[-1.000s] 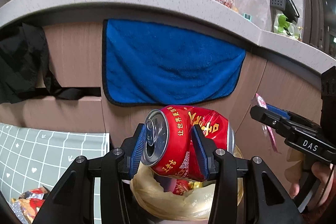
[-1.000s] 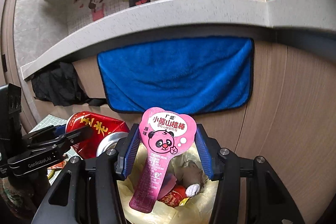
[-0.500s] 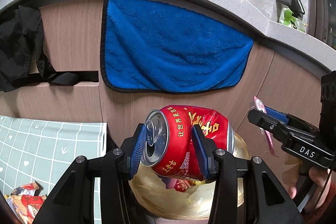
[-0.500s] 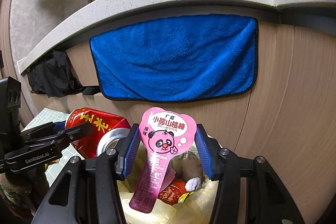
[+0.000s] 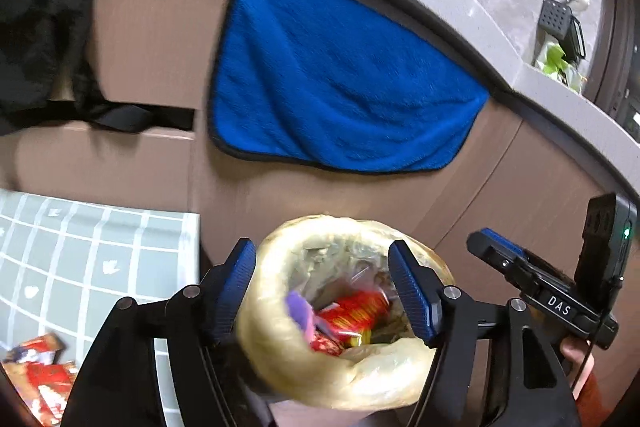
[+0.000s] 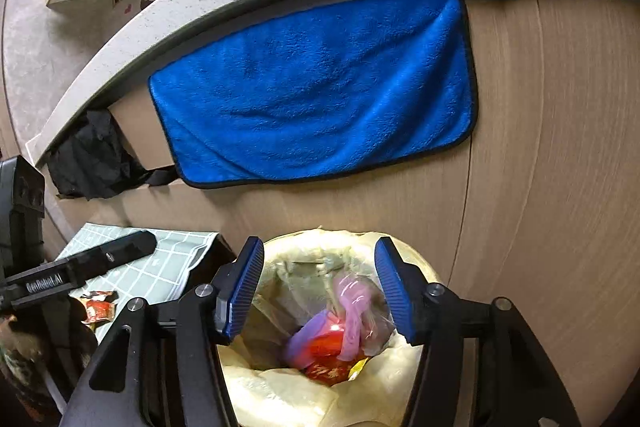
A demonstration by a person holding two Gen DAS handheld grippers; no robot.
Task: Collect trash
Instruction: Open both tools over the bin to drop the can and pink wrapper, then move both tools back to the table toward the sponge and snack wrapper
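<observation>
Both grippers hang over the bin bag (image 5: 280, 355), lower centre, to drop trash straight in. Left gripper (image 5: 322, 291) and right gripper (image 6: 320, 291) have just opened, jaws wide and empty. Red can (image 5: 356, 313) and pink wrapper (image 6: 354, 311) lie inside.

Towel (image 6: 316, 87): blue, black edging. Bin liner (image 6: 280, 391): pale yellow. Mat (image 5: 80, 247): grey-green, white grid. Can (image 5: 356, 311): red.
</observation>
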